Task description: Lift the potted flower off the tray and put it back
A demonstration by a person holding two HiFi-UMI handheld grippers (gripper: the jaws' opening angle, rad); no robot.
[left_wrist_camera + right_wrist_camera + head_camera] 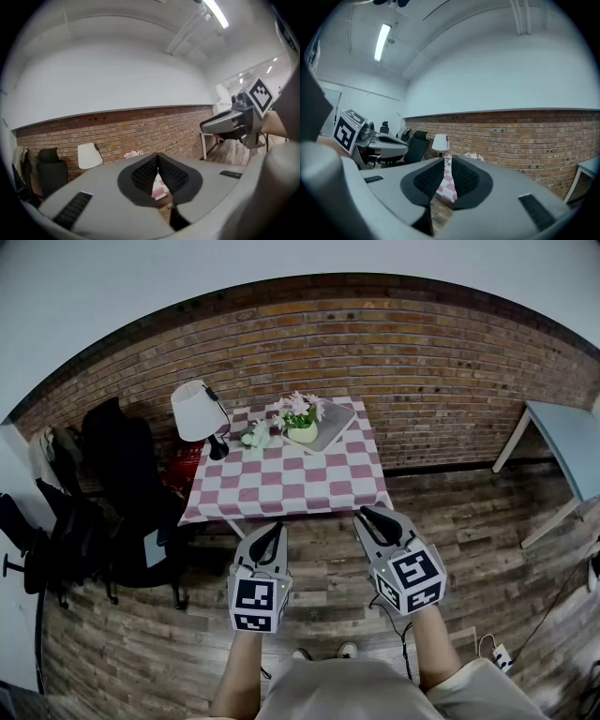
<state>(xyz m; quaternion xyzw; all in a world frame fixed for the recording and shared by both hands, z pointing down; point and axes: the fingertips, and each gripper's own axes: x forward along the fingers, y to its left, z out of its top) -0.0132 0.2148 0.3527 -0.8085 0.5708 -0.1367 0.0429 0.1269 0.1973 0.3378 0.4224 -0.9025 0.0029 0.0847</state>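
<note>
Left gripper hangs over the wood floor, short of the worktop, jaws closed tip to tip, empty. Right gripper is beside it, jaws barely apart, nothing between. Potted flower sits on the grey tray at the worktop's far right corner, well apart from both.

Checkered table, tray, lamp, small plant

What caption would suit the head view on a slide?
Left gripper and right gripper, both empty, held short of the checkered table, potted flower standing on its tray.
</note>
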